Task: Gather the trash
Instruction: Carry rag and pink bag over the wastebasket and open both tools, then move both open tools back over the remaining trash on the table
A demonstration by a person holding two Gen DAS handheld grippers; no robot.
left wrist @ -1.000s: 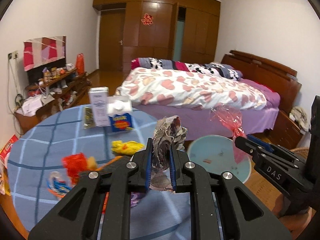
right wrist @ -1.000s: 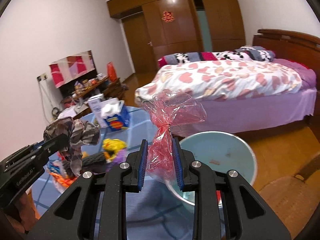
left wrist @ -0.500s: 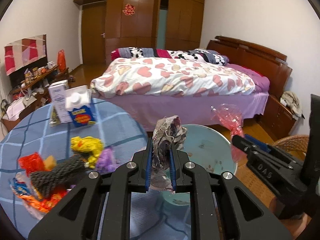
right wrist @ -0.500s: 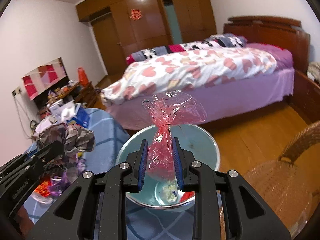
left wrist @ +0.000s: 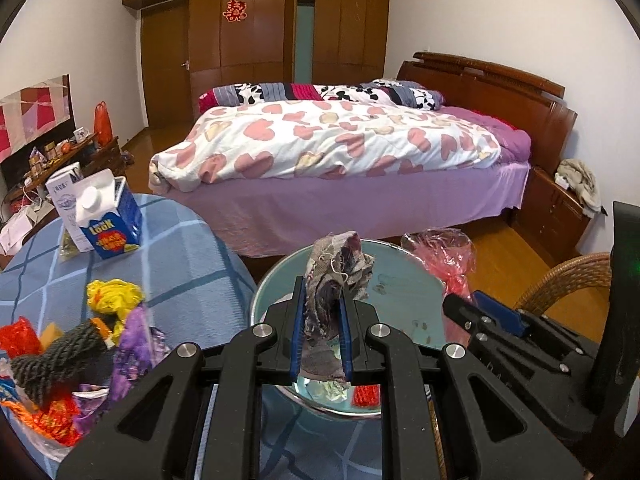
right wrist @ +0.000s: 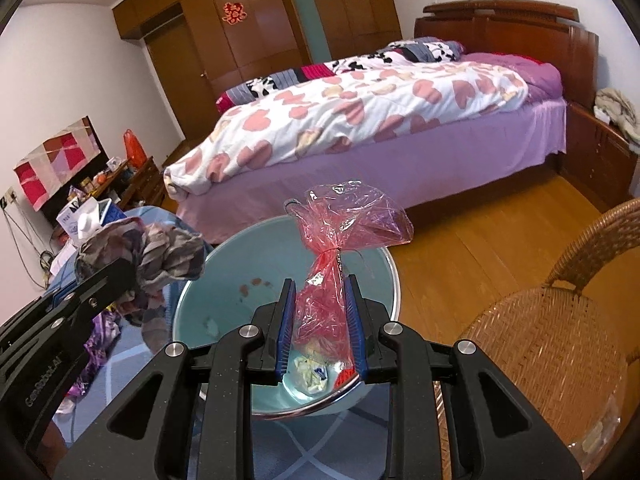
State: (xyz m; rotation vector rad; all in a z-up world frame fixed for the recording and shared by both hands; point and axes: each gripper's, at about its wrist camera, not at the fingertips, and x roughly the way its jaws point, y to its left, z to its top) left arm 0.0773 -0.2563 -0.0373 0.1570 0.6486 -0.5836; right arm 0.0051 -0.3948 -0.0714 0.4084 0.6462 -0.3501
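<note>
Both tilted down over the bin: left gripper clamps cloth scrap, right gripper pinches pink bag.

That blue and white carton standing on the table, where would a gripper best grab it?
The blue carton stands upright, so probably come in level from the side and pinch its flat walls below the sloped top and white cap. A white box stands close behind it, so the bed-facing side looks freer.
</note>
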